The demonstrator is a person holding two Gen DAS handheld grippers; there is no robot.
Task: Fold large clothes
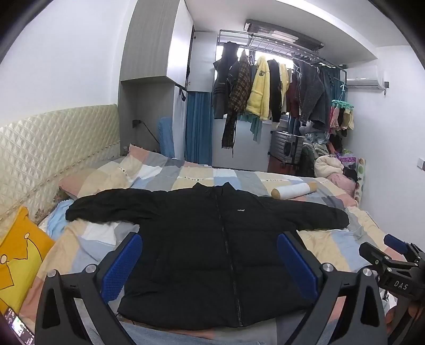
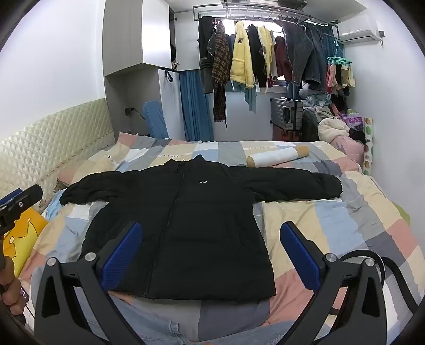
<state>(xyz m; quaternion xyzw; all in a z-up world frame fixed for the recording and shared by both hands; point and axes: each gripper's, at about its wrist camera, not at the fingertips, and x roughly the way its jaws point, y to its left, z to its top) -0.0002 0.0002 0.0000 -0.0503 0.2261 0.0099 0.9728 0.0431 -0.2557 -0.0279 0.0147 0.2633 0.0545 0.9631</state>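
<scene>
A: Left wrist view first. How many garments are on the bed?

B: One: a black puffer jacket (image 1: 202,238), quilted in soft horizontal bands, lying flat and front-up on the patchwork bedspread (image 1: 332,246), zip closed, both sleeves spread out sideways. A small white logo sits on the chest.

A: And the left gripper (image 1: 209,268)?

B: Two blue ribbed pads on black arms, jaws released and wide apart, hovering over the jacket's lower half, holding nothing. The right gripper (image 1: 393,246) pokes in at the right edge; from here I cannot tell how its jaws stand.

A: Anything else?

B: One cylindrical bolster (image 1: 293,190), white with tan ends, beyond the right sleeve. One yellow pillow (image 1: 18,252) at the left, beside the diamond-quilted cream headboard (image 1: 47,148).

A: Now the right wrist view.

B: Same single jacket (image 2: 186,225), hem toward the camera, collar toward the far side. The right gripper (image 2: 209,257) has two blue pads, jaws released, one over the jacket's lower left part, one over the bedspread (image 2: 345,212). The left gripper (image 2: 18,201) shows at the left edge, above the pillow (image 2: 24,231). The bolster (image 2: 277,156) lies past the collar. A clothes rack (image 2: 265,16) full of hanging garments fills the back.
</scene>
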